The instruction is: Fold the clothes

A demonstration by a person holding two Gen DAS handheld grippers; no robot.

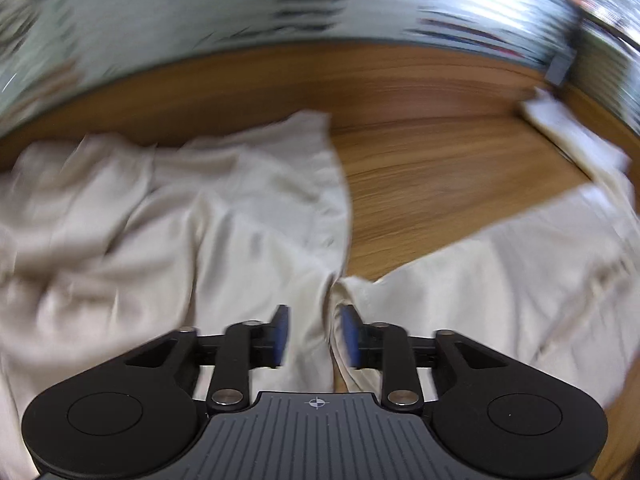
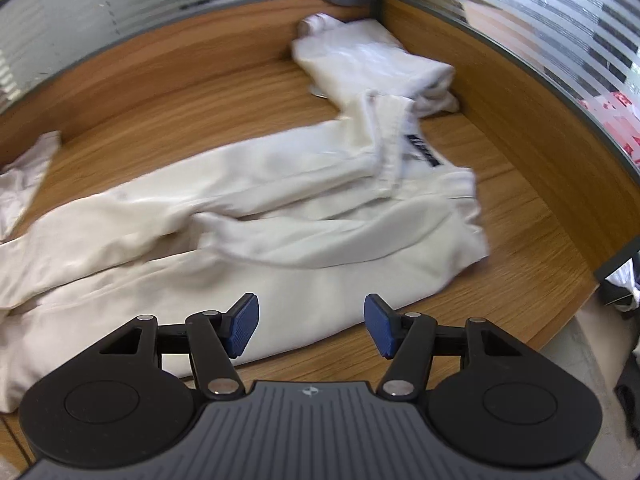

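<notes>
Cream trousers point(image 2: 280, 216) lie spread on the wooden table point(image 2: 180, 92), waistband with a dark label point(image 2: 422, 150) toward the back right, legs running to the left. My right gripper point(image 2: 311, 326) is open and empty, just above the trousers' near edge. In the blurred left wrist view, my left gripper point(image 1: 316, 334) hangs over the cream cloth point(image 1: 180, 220); its blue pads point(image 1: 281, 334) stand a little apart with a fold of cloth point(image 1: 340, 292) between them. I cannot tell whether they pinch it.
A folded white garment point(image 2: 368, 56) lies at the back right corner against the wooden partition point(image 2: 520, 92). Striped frosted glass point(image 2: 120, 8) rises above the partition. The table's front right edge point(image 2: 568, 320) drops off to the floor. Bare wood point(image 1: 420, 160) shows between cloth parts.
</notes>
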